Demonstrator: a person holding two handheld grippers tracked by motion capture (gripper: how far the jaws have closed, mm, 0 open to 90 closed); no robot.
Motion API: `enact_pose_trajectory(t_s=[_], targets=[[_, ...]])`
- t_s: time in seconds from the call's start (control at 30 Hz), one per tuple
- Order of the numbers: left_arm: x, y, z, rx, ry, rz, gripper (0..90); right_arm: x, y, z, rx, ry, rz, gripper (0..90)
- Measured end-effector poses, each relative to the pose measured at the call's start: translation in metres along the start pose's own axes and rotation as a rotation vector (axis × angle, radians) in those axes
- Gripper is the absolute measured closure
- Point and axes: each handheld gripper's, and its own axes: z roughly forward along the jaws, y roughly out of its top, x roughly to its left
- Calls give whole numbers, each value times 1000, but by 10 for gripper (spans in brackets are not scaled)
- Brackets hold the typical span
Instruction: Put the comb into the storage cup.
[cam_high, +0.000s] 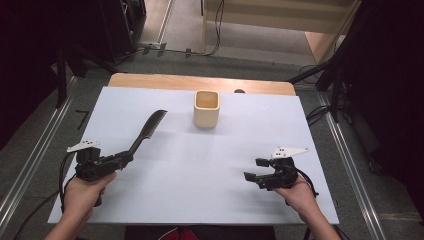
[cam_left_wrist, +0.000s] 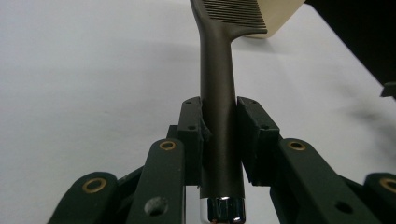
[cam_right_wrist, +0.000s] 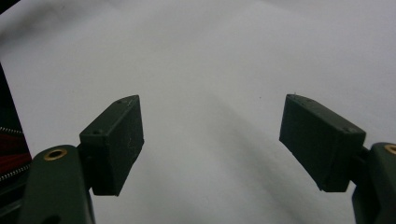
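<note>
Clearly the left gripper clamps the handle of the black comb at left of centre in the high view, teeth aimed toward the cream cup at upper centre. The right gripper idles at lower right, jaws wide and empty. With the grip low on the handle (near its chrome cap), the comb could pivot or clip the cup's rim and tip it.

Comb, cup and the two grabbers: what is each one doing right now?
Comb: clamped by its handle, teeth end tilted up toward the cup.
Cup: upright on the white board, looks empty.
Left gripper: shut on the comb's handle.
Right gripper: jaws wide open, holding nothing.
</note>
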Motion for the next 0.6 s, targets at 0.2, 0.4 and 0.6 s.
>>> enact_pose_trajectory(t_s=[0.2,0.4,0.6], targets=[[-3,6,2,-42,-21,-21,738,2,0,0,-13,11,0,200],[-10,13,10,-79,-43,-21,738,8,3,0,-32,16,10,200],[-17,20,23,-91,-53,-27,737,12,4,-3,-43,15,14,200]])
